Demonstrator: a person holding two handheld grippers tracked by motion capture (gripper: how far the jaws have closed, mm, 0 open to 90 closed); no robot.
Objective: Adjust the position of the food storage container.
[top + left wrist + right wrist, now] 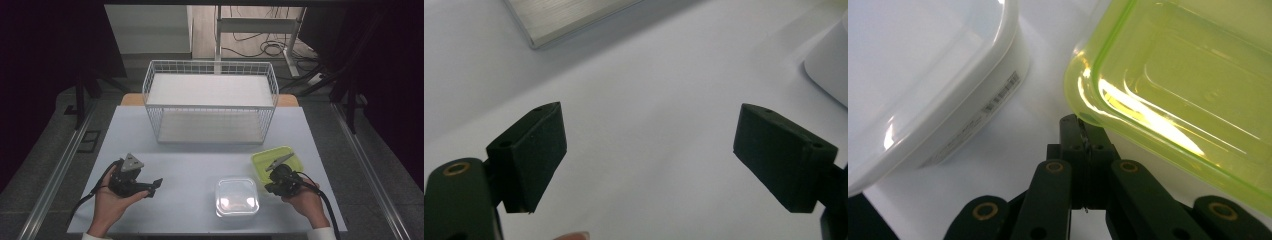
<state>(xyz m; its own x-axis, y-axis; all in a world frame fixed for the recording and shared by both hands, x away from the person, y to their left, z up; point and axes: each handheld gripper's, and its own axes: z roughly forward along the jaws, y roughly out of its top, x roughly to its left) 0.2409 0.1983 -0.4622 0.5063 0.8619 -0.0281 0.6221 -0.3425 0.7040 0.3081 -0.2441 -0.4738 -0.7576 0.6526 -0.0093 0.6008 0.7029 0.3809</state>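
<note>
Green container (1178,95) just beyond right gripper (1084,131), jaws together on its rim corner.

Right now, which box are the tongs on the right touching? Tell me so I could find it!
Start at the big white wire basket at the back of the table. Come forward from its right corner to two plastic boxes near the person's right hand. It is the yellow-green box, see-through and bright, with the right tongs shut at its edge, unlike the cloudy white box beside it.

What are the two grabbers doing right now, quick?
Left gripper: open, nothing between its jaws.
Right gripper: shut, tips at the edge of the green container, holding nothing.
</note>
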